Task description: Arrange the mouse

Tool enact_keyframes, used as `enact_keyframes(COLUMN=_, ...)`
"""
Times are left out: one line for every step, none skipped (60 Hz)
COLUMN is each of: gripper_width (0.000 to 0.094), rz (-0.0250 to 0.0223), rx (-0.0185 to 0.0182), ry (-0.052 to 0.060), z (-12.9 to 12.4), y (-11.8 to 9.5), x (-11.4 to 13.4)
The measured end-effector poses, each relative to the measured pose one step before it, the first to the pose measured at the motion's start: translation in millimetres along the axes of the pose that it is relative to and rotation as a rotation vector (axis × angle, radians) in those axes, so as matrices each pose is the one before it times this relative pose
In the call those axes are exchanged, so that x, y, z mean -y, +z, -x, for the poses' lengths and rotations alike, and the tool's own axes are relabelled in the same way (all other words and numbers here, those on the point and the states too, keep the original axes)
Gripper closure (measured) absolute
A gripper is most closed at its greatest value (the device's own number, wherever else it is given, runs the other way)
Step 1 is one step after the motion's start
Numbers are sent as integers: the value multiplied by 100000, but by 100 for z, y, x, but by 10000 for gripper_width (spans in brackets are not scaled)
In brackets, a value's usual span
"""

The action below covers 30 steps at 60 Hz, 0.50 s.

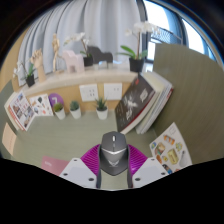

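Note:
A grey and black computer mouse [112,152] sits between my two fingers, lifted over the olive-green table [80,130]. My gripper [112,163] is shut on the mouse, with the magenta pads [92,160] pressing its left and right sides. The mouse's front points away from me, toward the back of the table. Its rear part is hidden between the fingers.
A stack of books or magazines [143,101] lies just beyond the mouse to the right. Small potted plants [74,106] and white orchids [133,45] stand on a shelf at the back. Printed leaflets [22,110] lie to the left and others [170,148] to the right.

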State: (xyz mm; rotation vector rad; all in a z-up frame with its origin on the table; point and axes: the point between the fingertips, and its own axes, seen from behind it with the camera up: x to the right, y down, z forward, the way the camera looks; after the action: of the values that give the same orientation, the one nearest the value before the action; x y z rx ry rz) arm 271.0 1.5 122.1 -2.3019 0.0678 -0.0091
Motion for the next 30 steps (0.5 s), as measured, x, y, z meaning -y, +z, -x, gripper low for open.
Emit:
enact_keyframes(gripper_width=578, rz=-2330, rx=-278, ry=20, z=267, y=-966, x=1317)
enact_keyframes(gripper_width=578, rz=-2751, rx=-459, ry=-181, z=356, y=-903, x=1227)
enact_keyframes(gripper_width=578, rz=-2516, rx=-352, ry=-26, z=303, y=-879, x=1273)
enact_keyframes(gripper_width=578, rz=-2362, rx=-356, ry=-2, z=344, y=-858, x=1225)
enact_keyframes(gripper_width=578, rz=-2199, rx=-255, ry=-81, z=418, y=-856, x=1186)
enact_keyframes(gripper_width=578, rz=-2102, rx=-120, ry=-21, z=472, y=-837, x=1116)
enact_keyframes(gripper_width=578, rz=-2192, rx=35, ry=-57, z=509, y=-822, x=1127)
enact_keyframes(gripper_width=579, rz=-1808, rx=283, ry=91, z=476, y=-778, x=1223)
enact_keyframes(gripper_width=579, rz=-1938, rx=262, ry=-212, z=657, y=-748, x=968)
enact_keyframes(gripper_width=579, rz=-1557, rx=91, ry=-44, z=719, y=-733, x=845)
enact_keyframes(gripper_width=578, rz=-1417, rx=393, ry=-17, z=702, y=-679, x=755)
enact_keyframes(gripper_width=580, rz=-1389, rx=531, ry=65, z=778, y=-615, x=657)
enact_keyframes(gripper_width=581, rz=-1307, rx=592, ry=66, z=814, y=-623, x=615)
enact_keyframes(gripper_width=580, rz=-1219, rx=701, ry=30, z=819, y=-584, x=547)
enact_keyframes(gripper_width=579, rz=-1025, rx=775, ry=-91, z=852, y=-520, x=398)
enact_keyframes(gripper_width=581, rz=-785, rx=804, ry=-274, z=865, y=-440, x=269)
enact_keyframes(gripper_width=581, rz=-585, rx=744, ry=-494, z=866, y=-381, x=167)
enact_keyframes(gripper_width=581, rz=-377, rx=638, ry=-504, z=801, y=-272, x=42)
enact_keyframes(gripper_width=582, rz=15, rx=227, ry=-524, z=808, y=-242, x=37)
enact_keyframes(gripper_width=581, rz=-331, rx=688, ry=-454, z=567, y=-80, x=-262)
enact_keyframes(gripper_width=582, rz=578, rx=149, ry=-410, z=675, y=53, x=-94)
enact_keyframes(gripper_width=582, rz=398, rx=245, ry=-448, z=604, y=76, x=-432)
enact_keyframes(gripper_width=582, rz=773, rx=201, ry=-333, z=591, y=150, x=-561)
enact_keyframes(gripper_width=582, rz=1237, rx=263, ry=-105, z=601, y=233, x=-742)
enact_keyframes(gripper_width=582, rz=1697, rx=297, ry=114, z=583, y=249, x=-876)
enact_keyframes(gripper_width=580, rz=1857, rx=446, ry=425, z=590, y=311, x=-949)
enact_keyframes(gripper_width=580, rz=1803, rx=592, ry=658, z=590, y=336, x=-995)
enact_keyframes(gripper_width=580, rz=1714, rx=662, ry=751, z=571, y=373, x=-1002)
enact_keyframes(gripper_width=581, rz=305, rx=686, ry=354, z=412, y=371, x=-1444)
enact_keyframes(gripper_width=581, rz=2439, rx=224, ry=159, z=466, y=539, x=-910)
